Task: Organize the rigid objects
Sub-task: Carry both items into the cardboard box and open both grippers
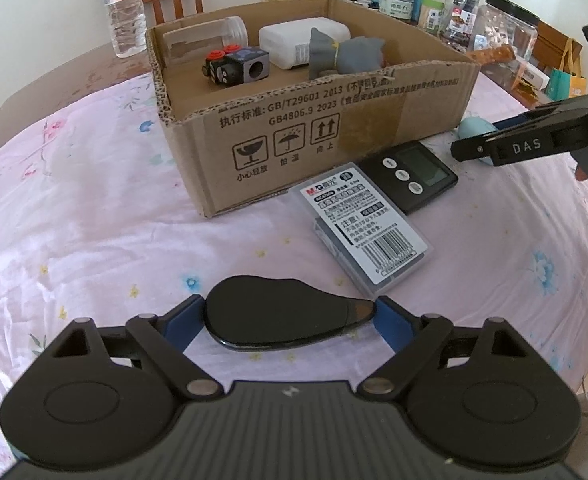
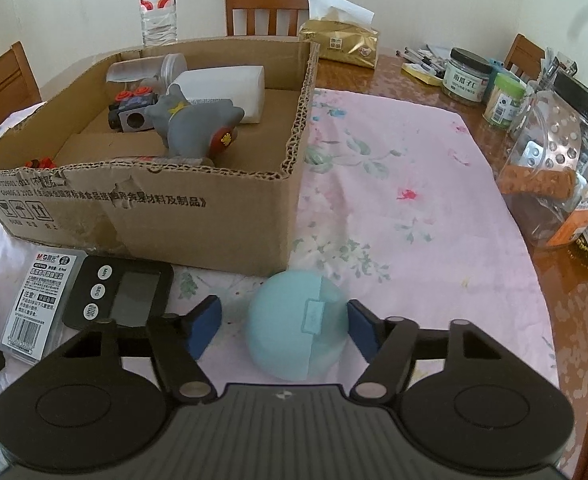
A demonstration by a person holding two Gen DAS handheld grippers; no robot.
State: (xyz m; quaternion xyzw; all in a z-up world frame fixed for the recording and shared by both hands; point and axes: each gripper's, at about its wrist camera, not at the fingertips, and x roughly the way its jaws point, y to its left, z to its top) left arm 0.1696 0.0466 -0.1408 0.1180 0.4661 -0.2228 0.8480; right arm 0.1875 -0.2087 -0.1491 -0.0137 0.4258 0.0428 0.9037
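While the box (image 1: 333,120) is sitting ahead on the table, we are bracketing a black case (image 1: 286,320) crosswise in our left tool (image 1: 290,320), a blue ball (image 2: 294,320) inside our right tool (image 2: 284,326), both apart.

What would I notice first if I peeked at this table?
Probably the big cardboard box on the pink flowery cloth, with a grey toy animal lying inside. Then the two grippers in front: the left gripper around a black pebble-shaped thing, the right gripper around a pale blue ball.
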